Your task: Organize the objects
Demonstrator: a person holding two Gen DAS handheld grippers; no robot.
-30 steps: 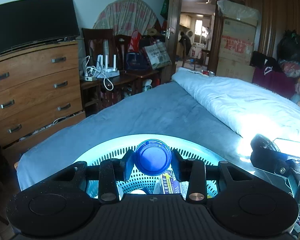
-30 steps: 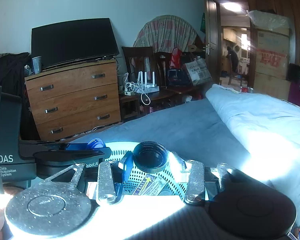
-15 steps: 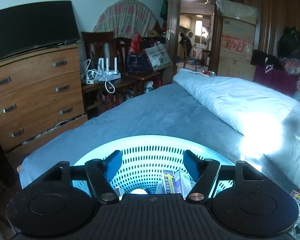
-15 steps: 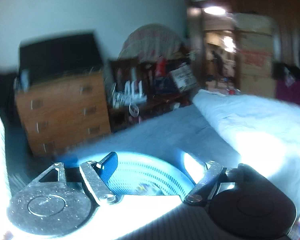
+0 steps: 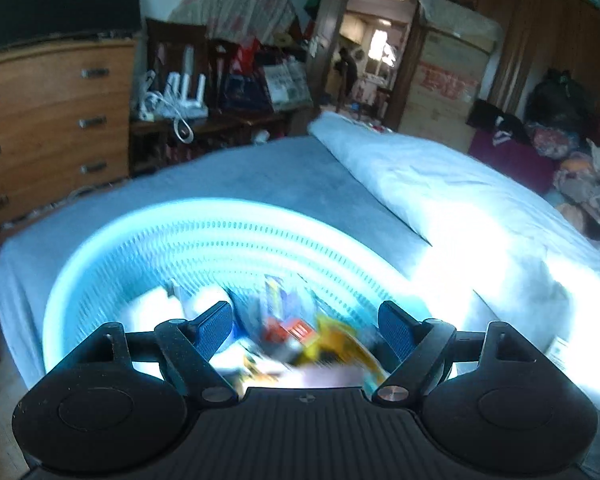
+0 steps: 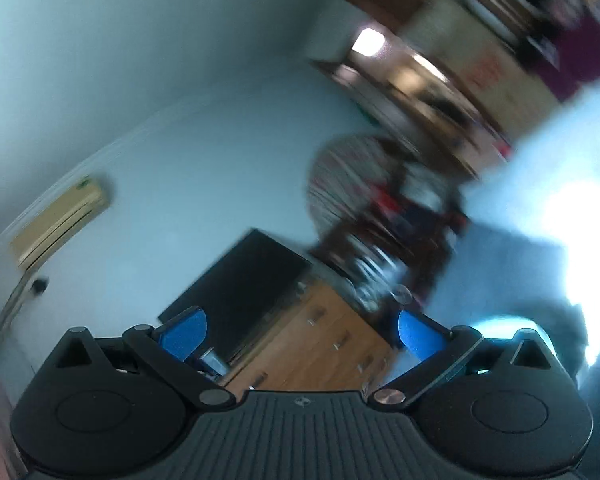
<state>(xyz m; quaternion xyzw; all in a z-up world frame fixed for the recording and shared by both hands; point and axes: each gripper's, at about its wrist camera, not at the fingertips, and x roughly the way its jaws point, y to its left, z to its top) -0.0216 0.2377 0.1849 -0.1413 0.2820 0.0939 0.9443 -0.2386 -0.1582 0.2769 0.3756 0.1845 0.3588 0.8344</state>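
Observation:
A round pale-blue perforated basket (image 5: 228, 236) sits on the blue bed sheet (image 5: 260, 176). It holds several blurred items, among them colourful packets (image 5: 300, 332) and white things (image 5: 152, 304). My left gripper (image 5: 306, 324) is open and empty, hanging just above the basket's inside. My right gripper (image 6: 300, 334) is open and empty, rolled to one side and pointing up at the wall and the TV (image 6: 240, 280); a sliver of the basket (image 6: 496, 324) shows at its right finger.
A wooden dresser (image 5: 48, 120) with a TV stands at the left. A white duvet (image 5: 460, 200) lies along the right of the bed. Chairs and clutter (image 5: 228, 80) fill the far side by the doorway. The right wrist view is heavily blurred.
Both grippers opened and let go of a blue cap and a black cap over the basket. The left tipped down into the basket. The right swung up and rolled sideways.

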